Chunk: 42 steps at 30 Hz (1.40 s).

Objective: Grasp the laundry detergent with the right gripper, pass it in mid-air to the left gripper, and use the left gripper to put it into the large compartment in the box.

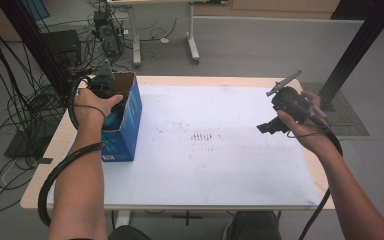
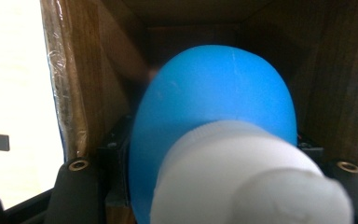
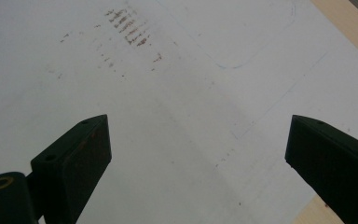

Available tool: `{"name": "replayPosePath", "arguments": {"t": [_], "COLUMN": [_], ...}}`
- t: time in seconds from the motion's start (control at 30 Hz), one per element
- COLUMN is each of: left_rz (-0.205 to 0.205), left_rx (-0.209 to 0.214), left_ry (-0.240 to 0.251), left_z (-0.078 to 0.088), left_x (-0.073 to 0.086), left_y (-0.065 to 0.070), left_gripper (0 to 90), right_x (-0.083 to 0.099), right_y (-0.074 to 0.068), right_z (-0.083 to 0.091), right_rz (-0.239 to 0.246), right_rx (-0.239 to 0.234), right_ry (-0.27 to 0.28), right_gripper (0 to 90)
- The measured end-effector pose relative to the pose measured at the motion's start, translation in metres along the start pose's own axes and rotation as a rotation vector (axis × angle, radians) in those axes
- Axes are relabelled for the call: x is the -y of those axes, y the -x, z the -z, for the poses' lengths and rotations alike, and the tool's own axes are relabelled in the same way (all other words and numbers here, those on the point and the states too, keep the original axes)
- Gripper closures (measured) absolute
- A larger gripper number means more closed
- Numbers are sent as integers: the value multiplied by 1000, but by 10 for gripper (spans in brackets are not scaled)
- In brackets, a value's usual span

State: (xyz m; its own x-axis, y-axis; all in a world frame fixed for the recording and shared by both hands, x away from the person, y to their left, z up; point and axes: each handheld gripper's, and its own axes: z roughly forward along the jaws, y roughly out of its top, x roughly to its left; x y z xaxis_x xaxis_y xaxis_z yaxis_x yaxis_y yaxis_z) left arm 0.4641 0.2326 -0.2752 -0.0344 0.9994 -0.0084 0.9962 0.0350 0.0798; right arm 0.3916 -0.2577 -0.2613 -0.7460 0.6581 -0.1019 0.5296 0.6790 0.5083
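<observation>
A blue bottle (image 2: 214,93) with a white cap (image 2: 242,177) sits between the jaws of my left gripper (image 2: 214,154), cap end toward the camera. It is down inside an open blue cardboard box (image 1: 130,120), whose brown inner walls (image 2: 93,70) close in on both sides. In the high view my left gripper (image 1: 105,85) reaches into the box's top at the table's left. My right gripper (image 1: 269,127) hangs above the right side of the white sheet. Its jaws stand wide apart with nothing between them (image 3: 198,144).
A white sheet (image 1: 220,165) covers most of the wooden table (image 1: 60,145), with faint brown smudges (image 1: 200,136) near its middle. Cables lie on the floor to the left. A black frame post (image 1: 360,45) rises at the back right.
</observation>
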Motion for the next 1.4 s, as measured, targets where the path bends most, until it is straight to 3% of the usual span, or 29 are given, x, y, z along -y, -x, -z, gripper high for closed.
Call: {"name": "replayPosePath", "arguments": {"t": [1.4], "left_rz": [4], "left_rx": [4], "left_ry": [4], "left_z": [0], "left_x": [0], "left_y": [-1], "left_gripper": [357], "right_x": [-4], "right_y": [-2], "right_z": [2], "right_rz": [5], "right_rx": [8], "right_ry": [-8], "right_gripper": [68]}}
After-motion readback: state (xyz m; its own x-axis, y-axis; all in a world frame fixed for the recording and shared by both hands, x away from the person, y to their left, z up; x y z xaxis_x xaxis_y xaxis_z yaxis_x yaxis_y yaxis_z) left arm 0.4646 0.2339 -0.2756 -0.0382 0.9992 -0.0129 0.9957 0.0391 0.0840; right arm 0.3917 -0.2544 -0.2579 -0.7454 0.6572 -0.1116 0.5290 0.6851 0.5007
